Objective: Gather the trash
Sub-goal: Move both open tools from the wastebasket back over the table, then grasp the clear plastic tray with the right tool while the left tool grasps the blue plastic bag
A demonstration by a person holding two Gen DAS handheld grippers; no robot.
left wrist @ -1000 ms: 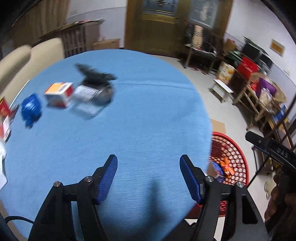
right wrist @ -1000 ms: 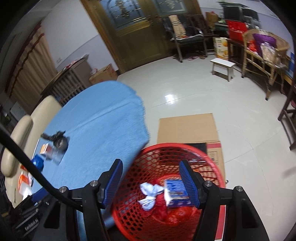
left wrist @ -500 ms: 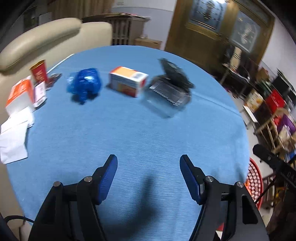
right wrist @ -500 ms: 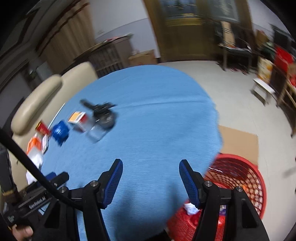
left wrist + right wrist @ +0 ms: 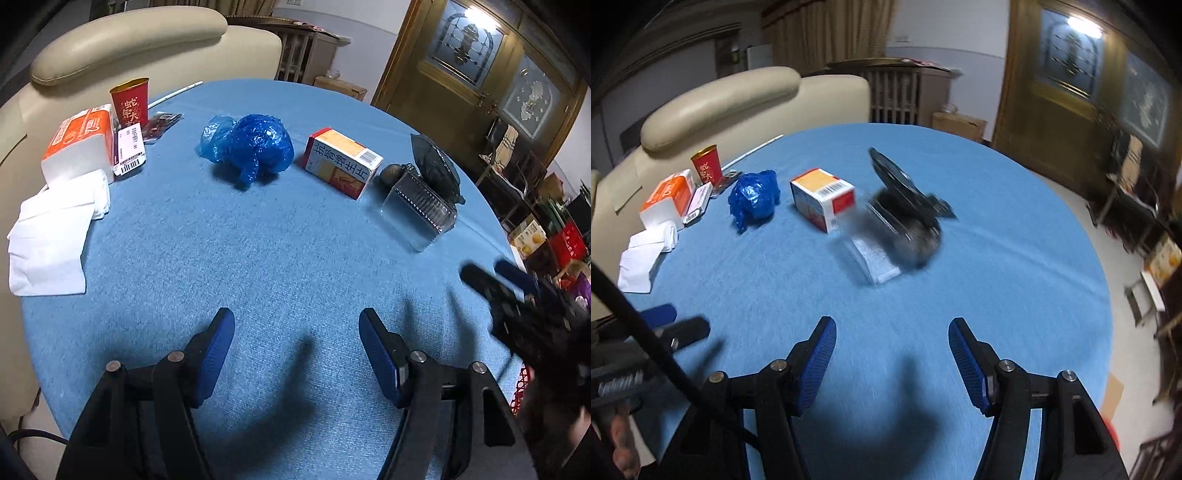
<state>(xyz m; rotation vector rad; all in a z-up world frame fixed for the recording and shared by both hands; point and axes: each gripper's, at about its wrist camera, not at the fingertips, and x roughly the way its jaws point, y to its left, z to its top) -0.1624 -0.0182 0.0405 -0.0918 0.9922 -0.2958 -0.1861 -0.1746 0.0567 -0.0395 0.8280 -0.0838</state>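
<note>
On the round blue table (image 5: 280,266) lie a crumpled blue plastic bag (image 5: 251,146), a white and orange carton (image 5: 341,162) and a clear plastic clamshell box with a dark lid (image 5: 424,195). The right wrist view shows the same bag (image 5: 753,197), carton (image 5: 822,197) and clamshell (image 5: 897,229), blurred. My left gripper (image 5: 297,350) hovers open over bare cloth at the near side, nothing between its blue pads. My right gripper (image 5: 890,354) is also open and empty, well short of the clamshell. It shows blurred at the right edge of the left wrist view.
At the table's far left stand a red paper cup (image 5: 130,101), an orange tissue pack (image 5: 79,142), a barcode label and white napkins (image 5: 50,240). A cream sofa (image 5: 122,40) sits behind. A sliver of the red basket (image 5: 521,391) shows low right, past the table edge.
Both grippers swung left from the red basket and floor side back over the table. The trash items now lie ahead of them. Neither pair of jaws changed its opening.
</note>
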